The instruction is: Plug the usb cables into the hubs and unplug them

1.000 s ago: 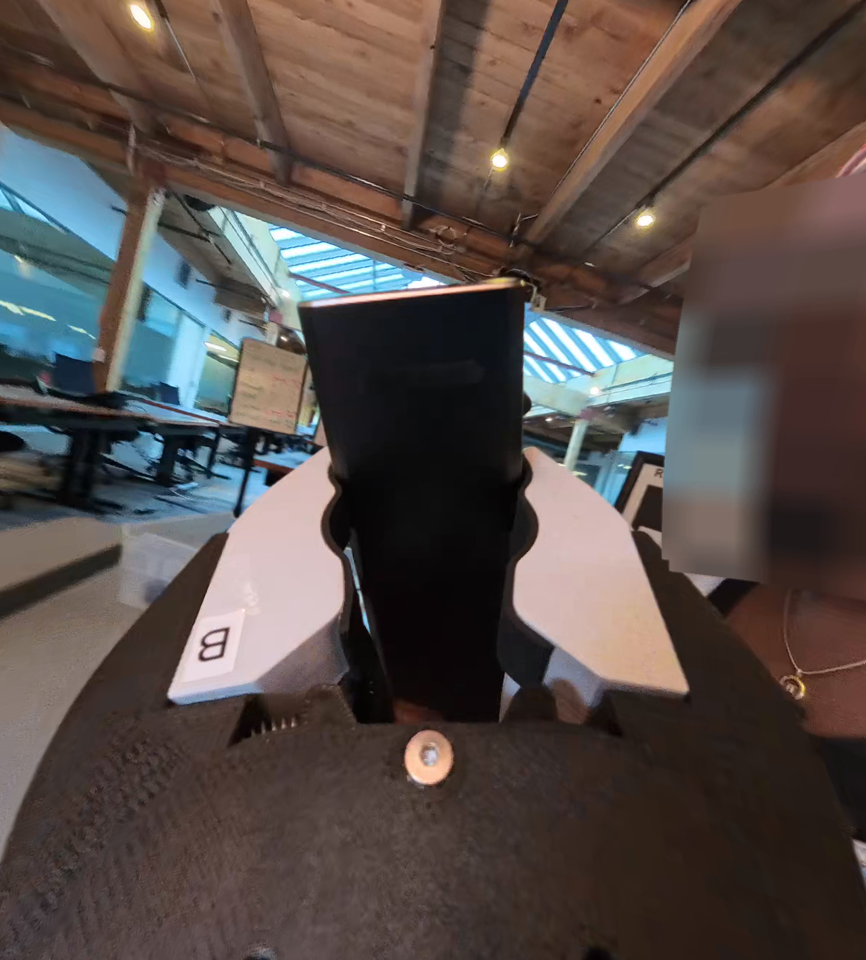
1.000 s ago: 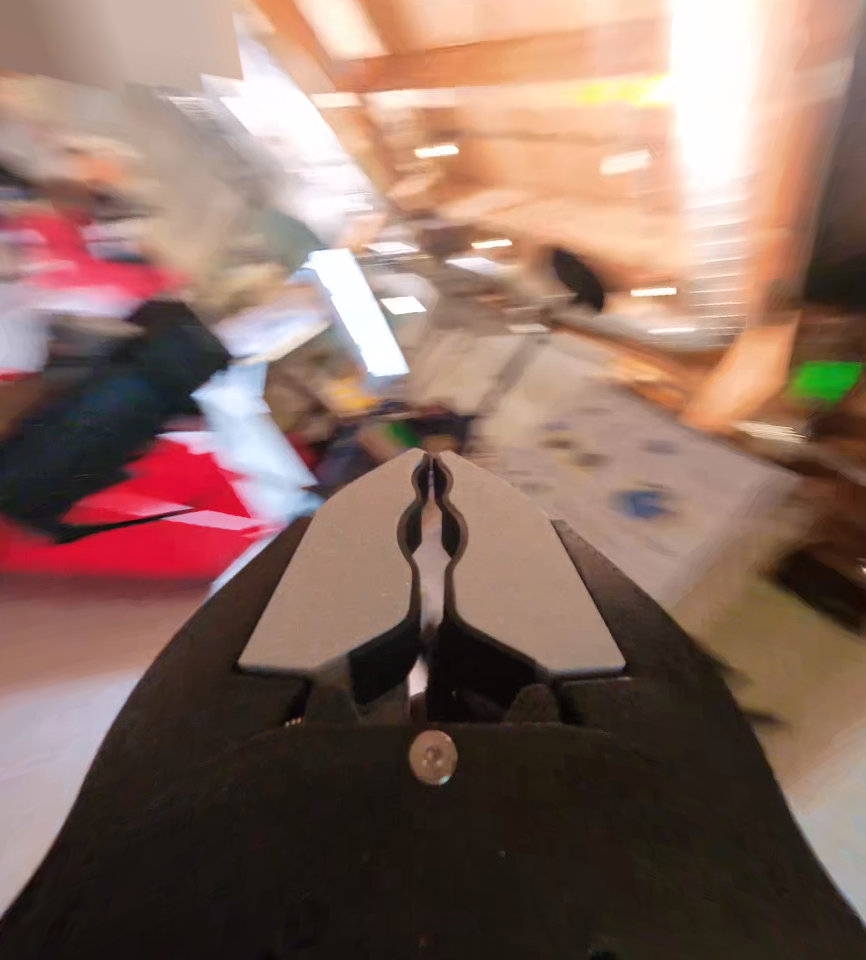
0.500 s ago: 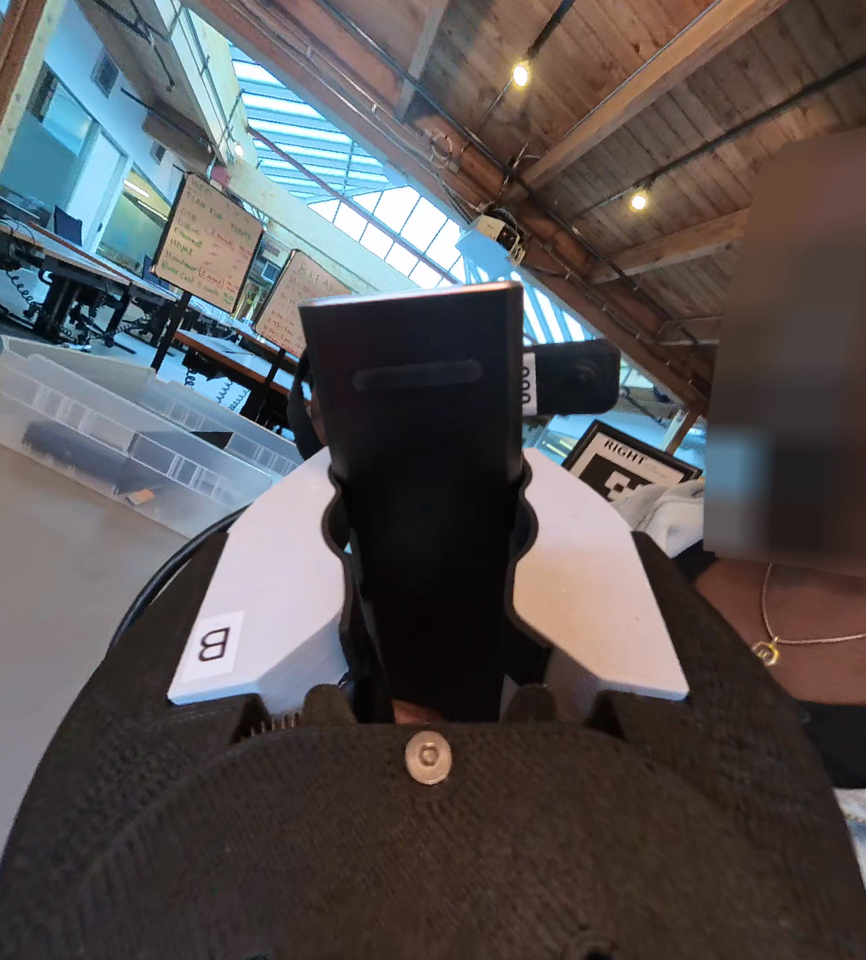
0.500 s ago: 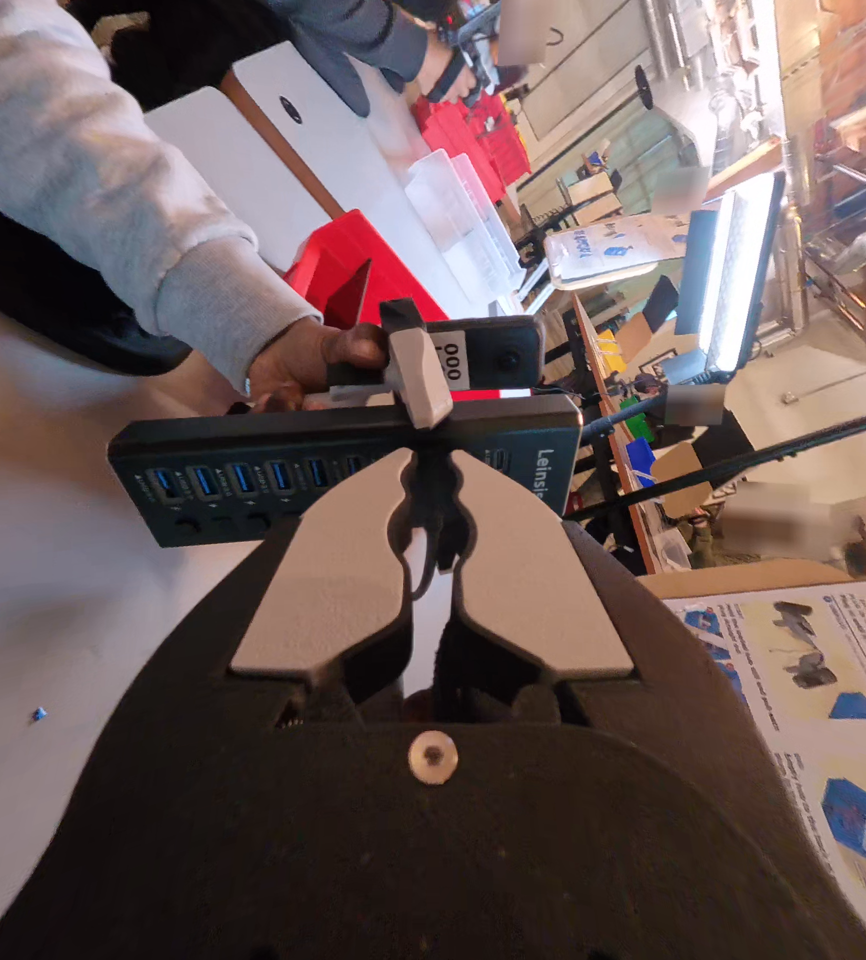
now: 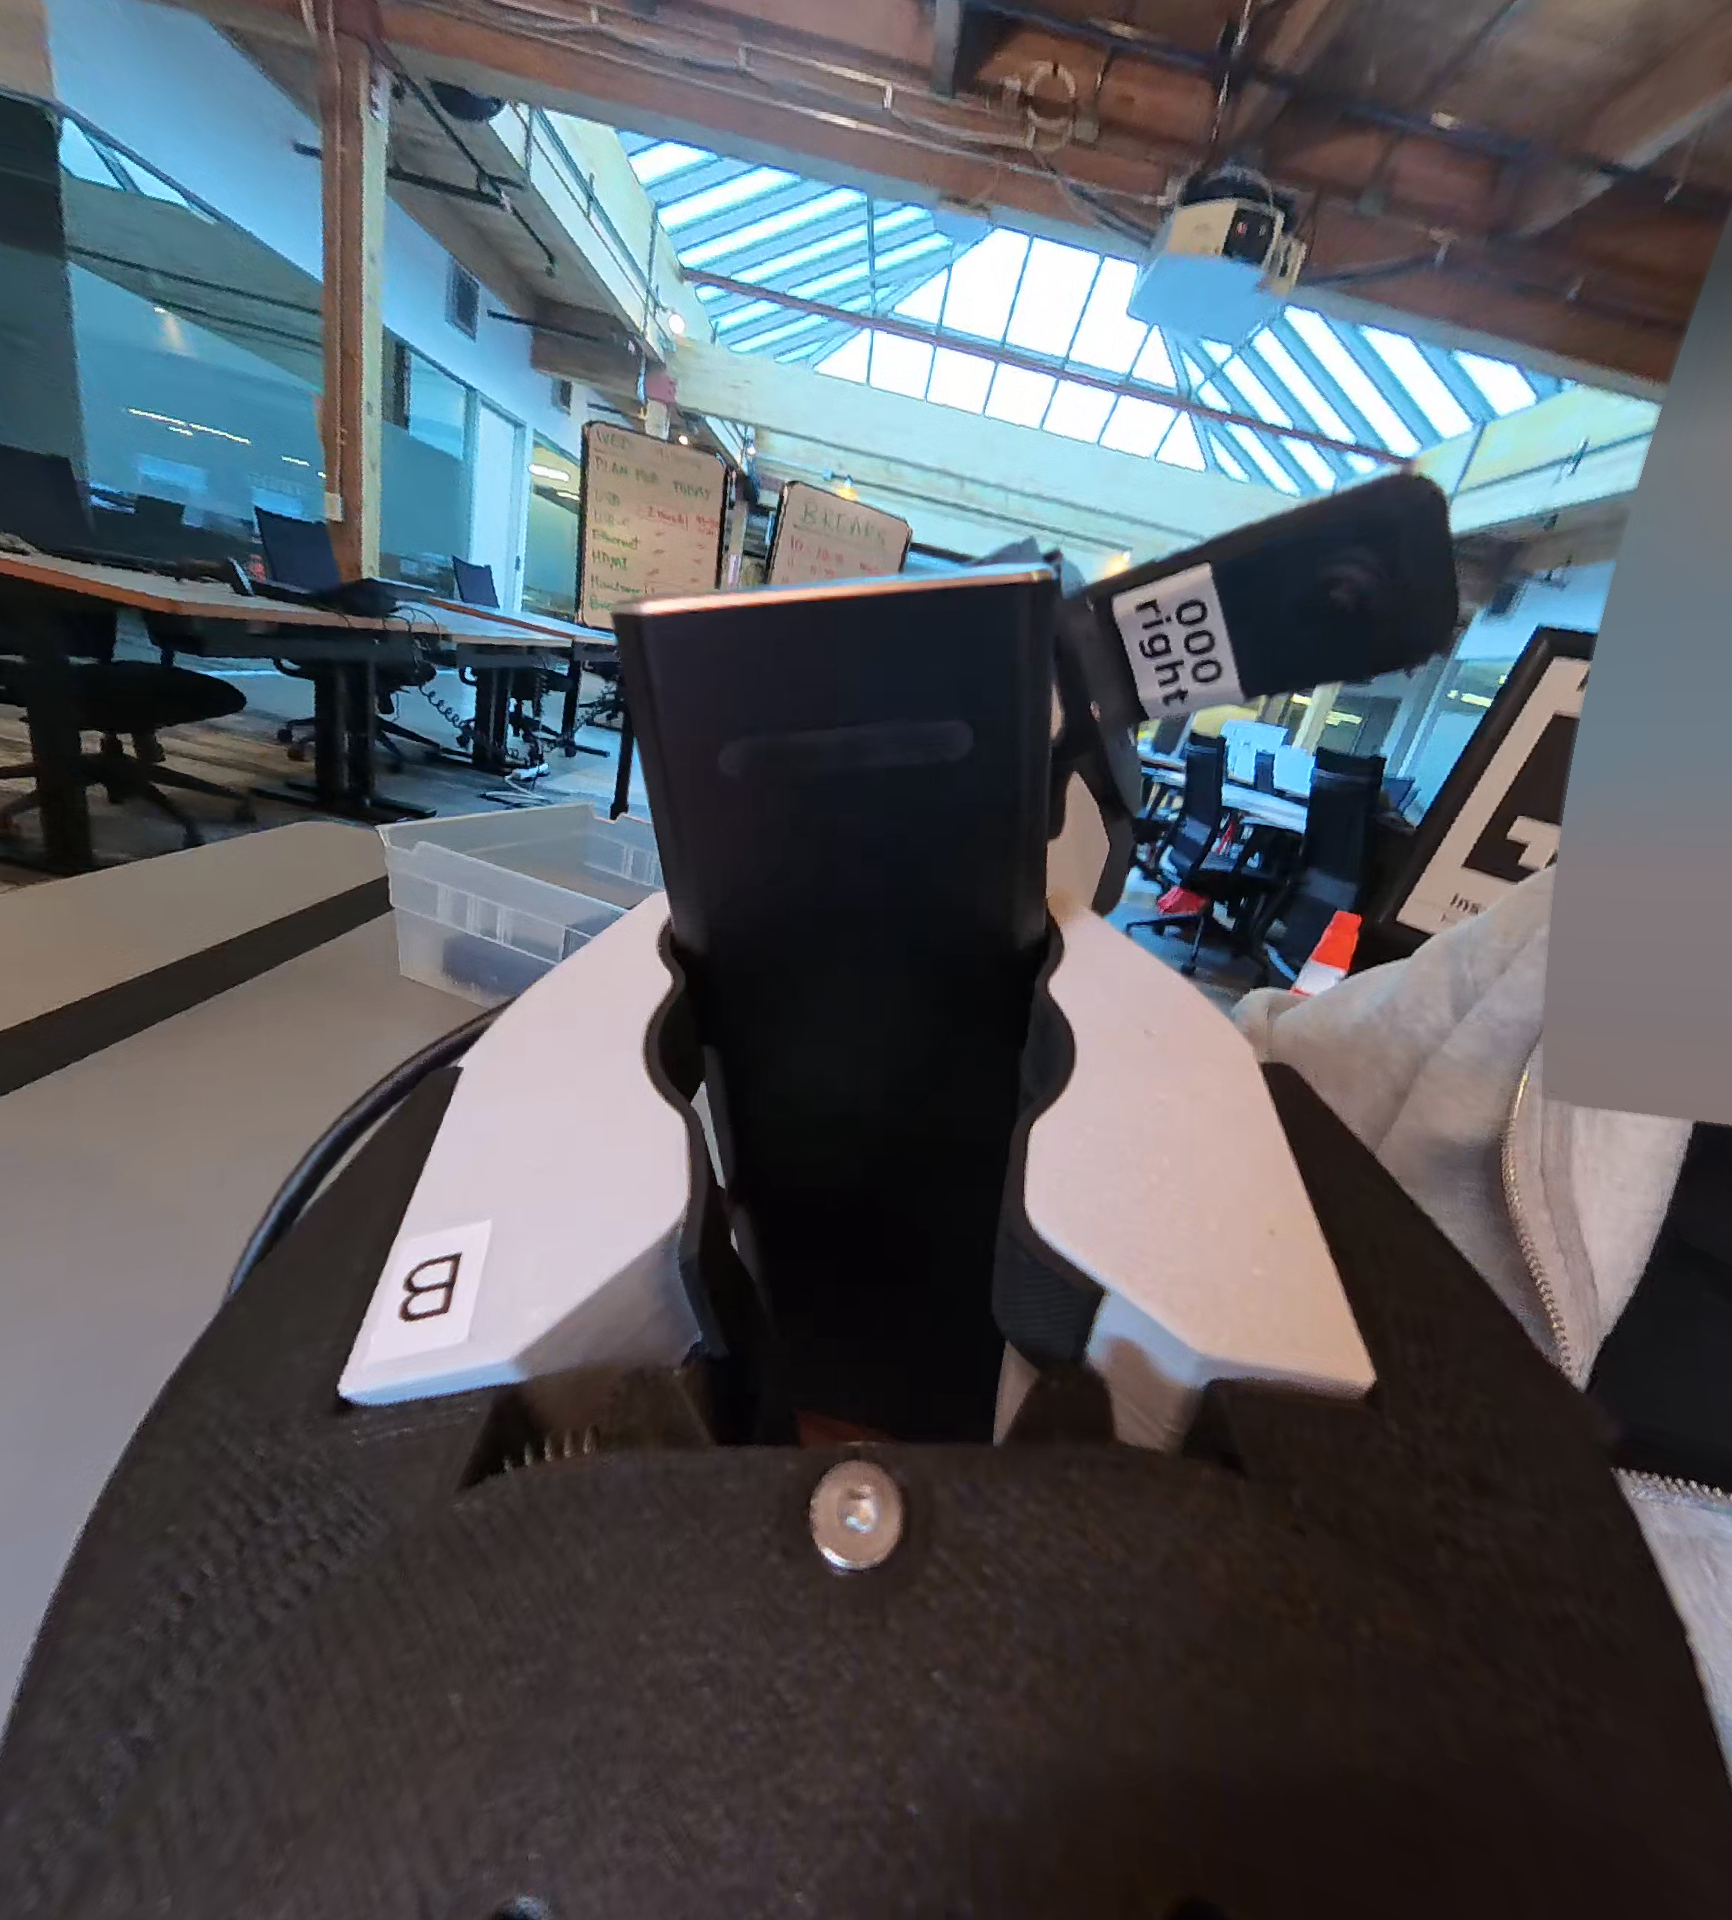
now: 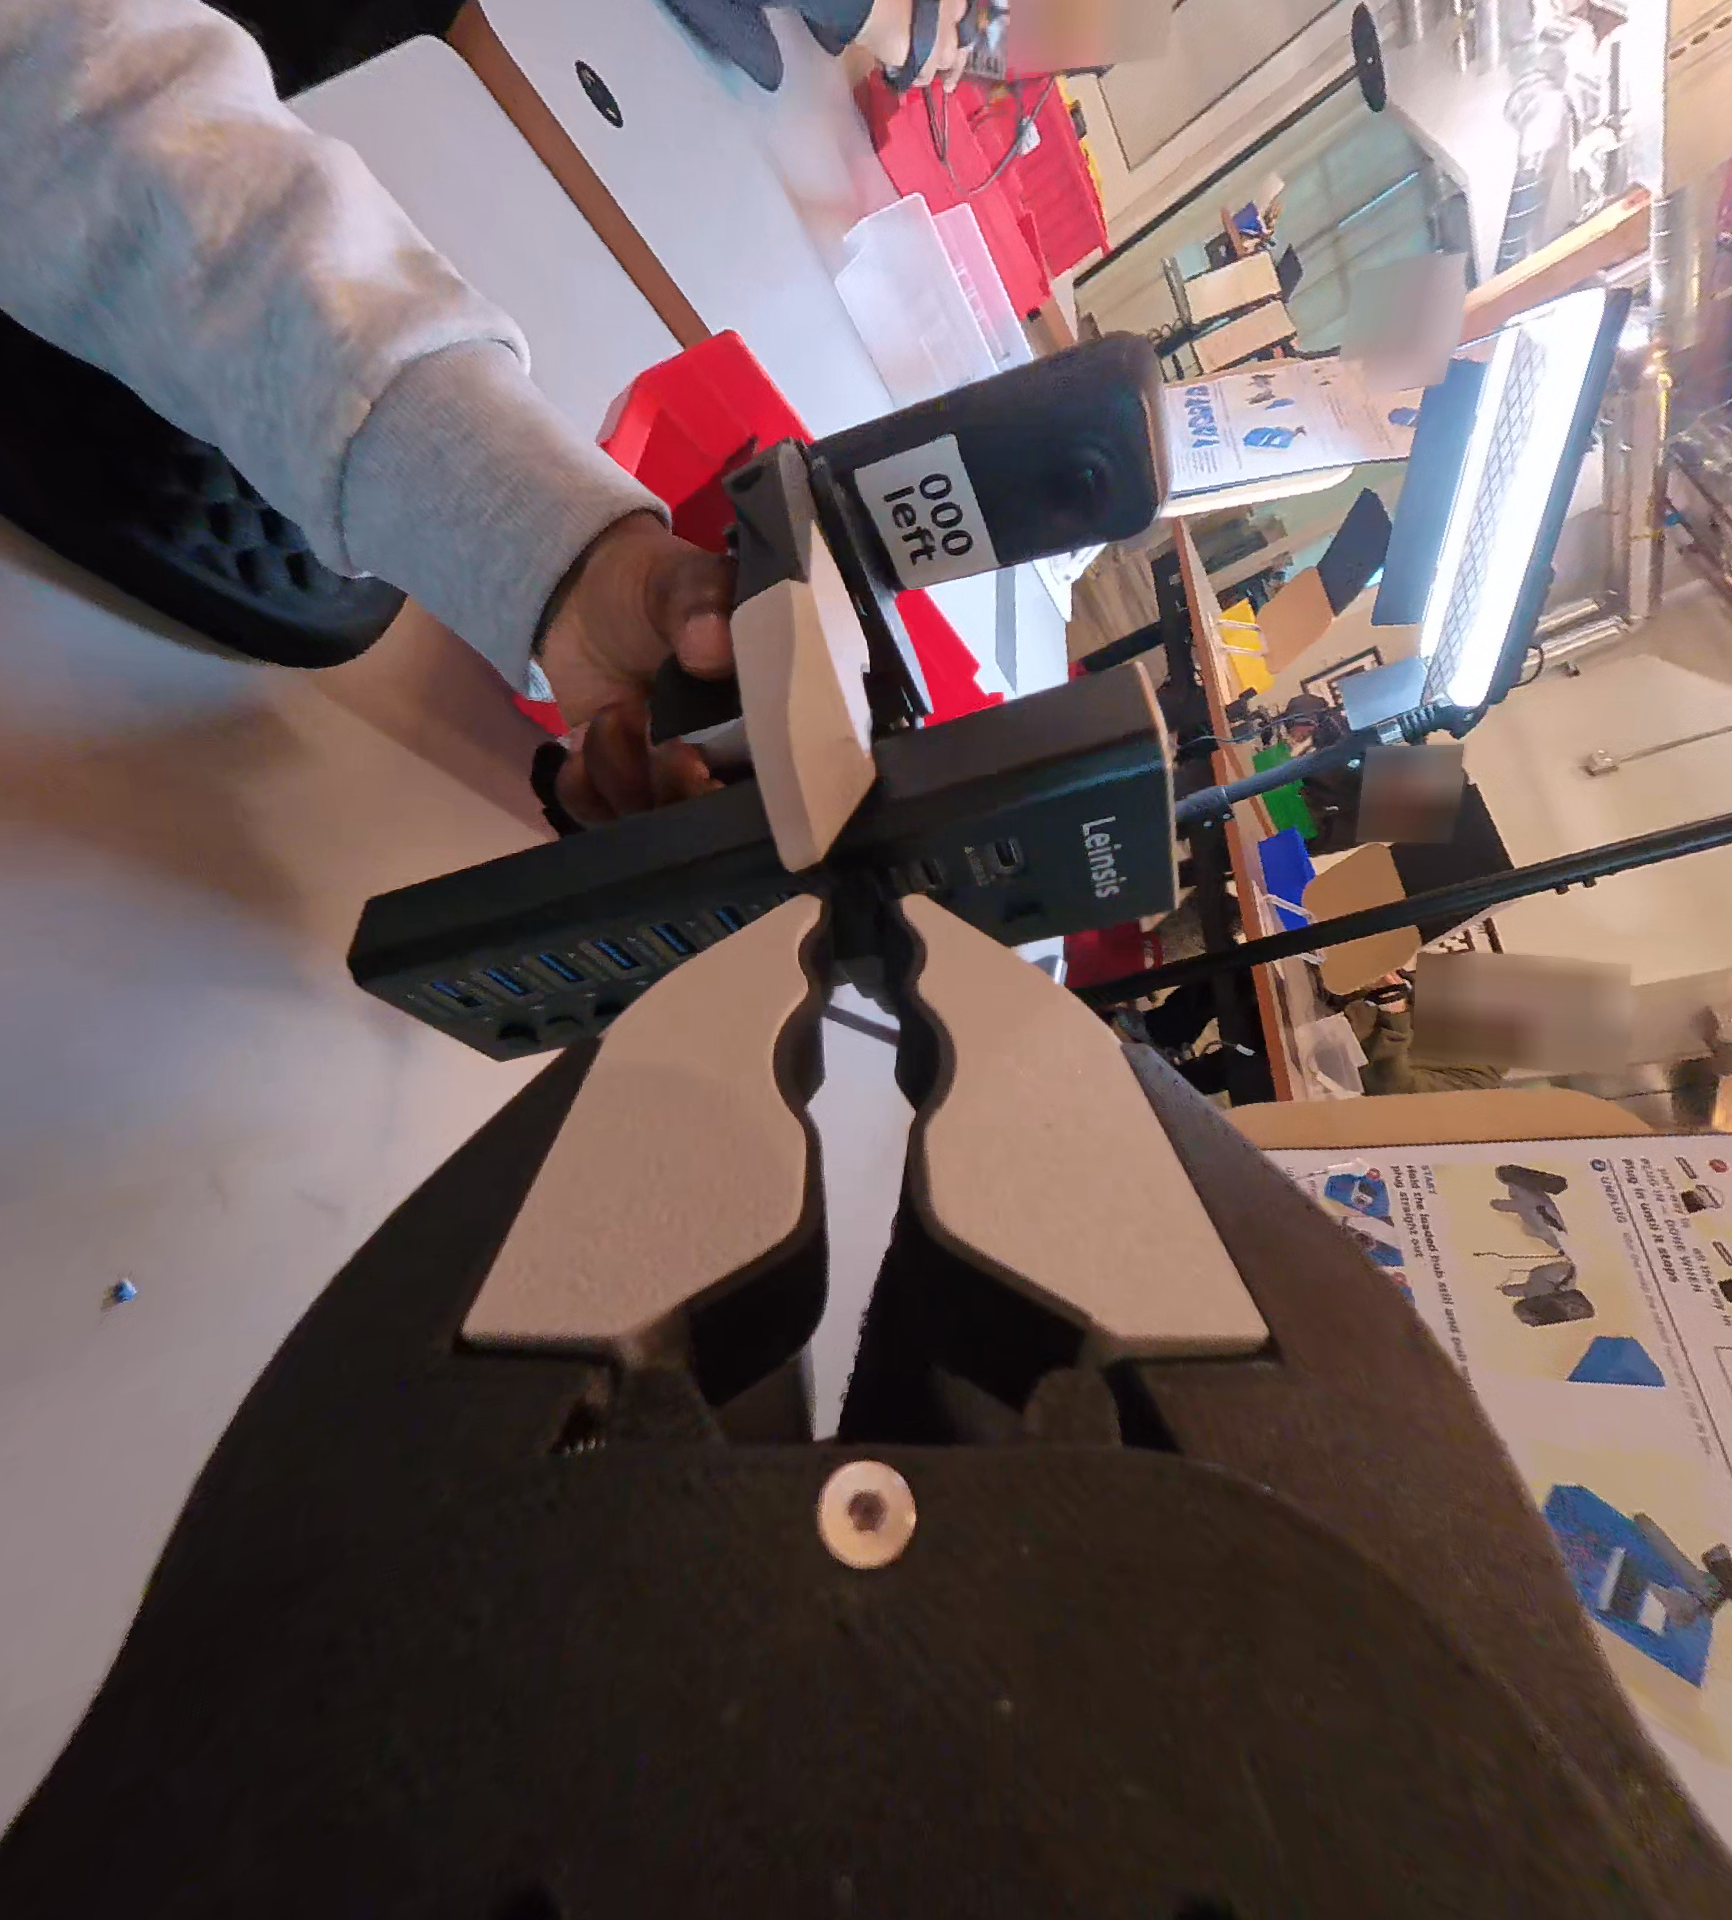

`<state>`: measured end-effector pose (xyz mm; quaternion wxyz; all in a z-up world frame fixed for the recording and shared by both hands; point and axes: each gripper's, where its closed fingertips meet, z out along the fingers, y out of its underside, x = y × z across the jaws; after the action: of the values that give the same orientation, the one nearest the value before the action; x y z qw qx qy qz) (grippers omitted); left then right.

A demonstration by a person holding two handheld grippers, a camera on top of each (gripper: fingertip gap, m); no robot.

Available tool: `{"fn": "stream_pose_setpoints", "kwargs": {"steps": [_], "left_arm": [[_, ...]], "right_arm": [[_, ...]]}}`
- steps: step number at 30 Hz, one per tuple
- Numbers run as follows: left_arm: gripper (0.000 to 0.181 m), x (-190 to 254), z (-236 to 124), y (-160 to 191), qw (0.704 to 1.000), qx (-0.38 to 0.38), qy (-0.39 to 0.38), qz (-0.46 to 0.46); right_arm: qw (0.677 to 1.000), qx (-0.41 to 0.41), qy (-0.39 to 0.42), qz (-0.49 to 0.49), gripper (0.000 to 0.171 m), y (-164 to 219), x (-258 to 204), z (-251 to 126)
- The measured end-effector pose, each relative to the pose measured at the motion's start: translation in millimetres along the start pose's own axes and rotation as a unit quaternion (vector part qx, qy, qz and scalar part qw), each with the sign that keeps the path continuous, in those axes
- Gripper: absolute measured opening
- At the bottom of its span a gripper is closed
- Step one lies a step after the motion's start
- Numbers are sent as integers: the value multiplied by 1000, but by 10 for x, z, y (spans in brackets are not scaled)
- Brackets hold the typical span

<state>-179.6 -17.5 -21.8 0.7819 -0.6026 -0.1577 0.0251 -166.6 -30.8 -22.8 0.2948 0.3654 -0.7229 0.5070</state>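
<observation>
My left gripper (image 5: pixel 857 925) is shut on a black USB hub (image 5: pixel 841 831) and holds it on end above the table. In the right wrist view the hub (image 6: pixel 571 914) lies across the frame, its row of blue ports facing me, with the left gripper's finger (image 6: pixel 800 727) clamped over it. My right gripper (image 6: pixel 857 920) is shut on a black USB plug (image 6: pixel 857 940), which is at the hub's port face. How deep the plug sits is hidden by my fingertips. The right gripper's camera (image 5: pixel 1277 603) shows behind the hub.
A grey table (image 5: pixel 62 1299) carries a clear plastic bin (image 5: pixel 509 883) and a black cable (image 5: pixel 342 1153). An instruction sheet (image 6: pixel 1620 1351) lies at right. Red bins (image 6: pixel 696 436), a light panel (image 6: pixel 1496 499) and a black rod (image 6: pixel 1464 894) are beyond. A grey sleeve (image 6: pixel 218 260) holds the left gripper. The tips of both grippers are at nearly the same place.
The right gripper swung round to face the hub and closed in on its ports with the plug. The left gripper tilted down and turned, still holding the hub.
</observation>
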Motion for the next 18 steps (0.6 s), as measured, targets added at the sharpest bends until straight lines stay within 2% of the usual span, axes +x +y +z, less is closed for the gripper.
{"fn": "stream_pose_setpoints", "kwargs": {"steps": [9,14,18], "left_arm": [[61,63,-36,-9,993,34,62,-99],[61,80,-52,24,992,19,74,-104],[69,117,-81,83,992,-13,88,-95]], "right_arm": [[998,0,31,-46,10,-18,-11,90],[998,-7,26,-55,8,-25,-38,107],[998,-8,28,-64,8,-50,-63,155]]}}
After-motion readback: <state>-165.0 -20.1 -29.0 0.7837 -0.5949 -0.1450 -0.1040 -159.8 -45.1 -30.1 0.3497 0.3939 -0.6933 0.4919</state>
